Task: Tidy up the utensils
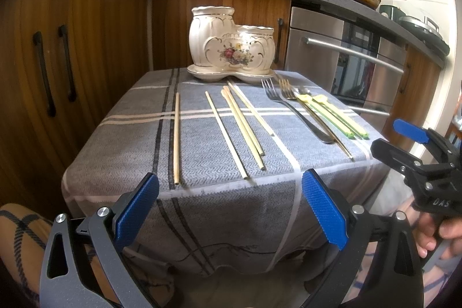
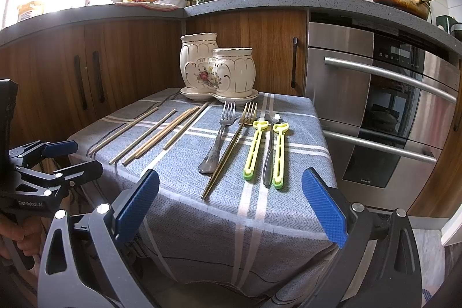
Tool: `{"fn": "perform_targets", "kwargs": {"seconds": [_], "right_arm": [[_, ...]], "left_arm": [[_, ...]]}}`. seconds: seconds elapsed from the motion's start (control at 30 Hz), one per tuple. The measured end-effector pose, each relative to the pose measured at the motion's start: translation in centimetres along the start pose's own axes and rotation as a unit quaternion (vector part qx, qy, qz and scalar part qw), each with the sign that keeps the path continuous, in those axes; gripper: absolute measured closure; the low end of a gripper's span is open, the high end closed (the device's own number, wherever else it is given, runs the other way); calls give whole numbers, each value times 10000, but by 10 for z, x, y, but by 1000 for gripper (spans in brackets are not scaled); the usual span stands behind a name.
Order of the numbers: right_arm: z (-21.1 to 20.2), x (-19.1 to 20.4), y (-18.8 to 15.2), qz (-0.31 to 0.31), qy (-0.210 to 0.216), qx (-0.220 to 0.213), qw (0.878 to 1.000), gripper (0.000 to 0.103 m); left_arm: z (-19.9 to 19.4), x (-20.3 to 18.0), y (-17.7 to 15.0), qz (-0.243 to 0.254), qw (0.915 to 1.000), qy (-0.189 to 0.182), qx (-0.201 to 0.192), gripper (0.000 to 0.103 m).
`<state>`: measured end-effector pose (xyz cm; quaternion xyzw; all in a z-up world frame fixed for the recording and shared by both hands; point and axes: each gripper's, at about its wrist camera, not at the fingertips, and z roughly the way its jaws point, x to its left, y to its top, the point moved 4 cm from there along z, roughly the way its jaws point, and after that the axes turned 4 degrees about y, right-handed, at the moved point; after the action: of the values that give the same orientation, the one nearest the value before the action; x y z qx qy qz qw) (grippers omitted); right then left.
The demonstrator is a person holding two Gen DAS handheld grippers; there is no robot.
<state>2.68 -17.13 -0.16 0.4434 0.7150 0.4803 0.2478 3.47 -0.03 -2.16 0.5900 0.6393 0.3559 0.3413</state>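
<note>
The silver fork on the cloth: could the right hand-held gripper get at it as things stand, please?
Probably yes: the right hand-held gripper is open and empty, and the silver fork lies uncovered, though a gold fork lies close beside it.

Grey grippers, blue-padded fingers (image 1: pixel 324 210)

We see a woven, matt cloth (image 2: pixel 274 210) with a herringbone texture. At its 12 o'clock edge stands a glossy glazed ceramic holder (image 2: pixel 216 71). The chopsticks (image 2: pixel 150 132) look like matt pale wood. One fork (image 2: pixel 218 140) is dull silver metal, the other fork (image 2: pixel 234 143) is shiny gold metal. The yellow-green utensils (image 2: pixel 254 146) are smooth plastic.
</note>
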Motion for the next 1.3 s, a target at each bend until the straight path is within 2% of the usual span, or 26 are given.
{"fn": "perform_targets", "kwargs": {"seconds": [0.23, 0.33, 0.53, 0.63, 0.73, 1.0, 1.07, 1.1, 1.17, 1.23, 1.3], "right_arm": [[4, -4, 3, 178, 89, 121, 9997, 6], [9, -9, 5, 254, 92, 244, 9993, 6], [17, -15, 9, 263, 26, 399, 9989, 6], [20, -21, 14, 325, 4, 447, 9985, 6], [28, -32, 22, 460, -20, 605, 9971, 11], [47, -54, 40, 462, -232, 798, 9955, 19], [52, -58, 42, 487, -257, 862, 9948, 25], [55, -61, 43, 488, -265, 907, 9943, 27], [61, -65, 45, 493, -277, 999, 9934, 35], [69, -72, 47, 543, -270, 1156, 9914, 41], [79, -79, 48, 601, -251, 1359, 9886, 45]], "left_arm": [[0, 2, 4, 22, 10000, 55, 24, 5], [0, 10, 13, -18, 10000, 47, -5, 5], [3, 30, 38, 52, 9993, 328, -157, 5], [9, 40, 47, 51, 9993, 340, -134, 7], [18, 51, 58, -18, 9995, 293, -71, 10], [68, 71, 82, -150, 9968, 223, 752, 41], [84, 68, 84, -86, 9942, 95, 1072, 57], [89, 65, 83, -54, 9930, 43, 1181, 61], [102, 59, 80, 47, 9889, -108, 1482, 79], [113, 54, 79, 182, 9846, -192, 1729, 90], [117, 51, 80, 268, 9823, -219, 1839, 95]]}}
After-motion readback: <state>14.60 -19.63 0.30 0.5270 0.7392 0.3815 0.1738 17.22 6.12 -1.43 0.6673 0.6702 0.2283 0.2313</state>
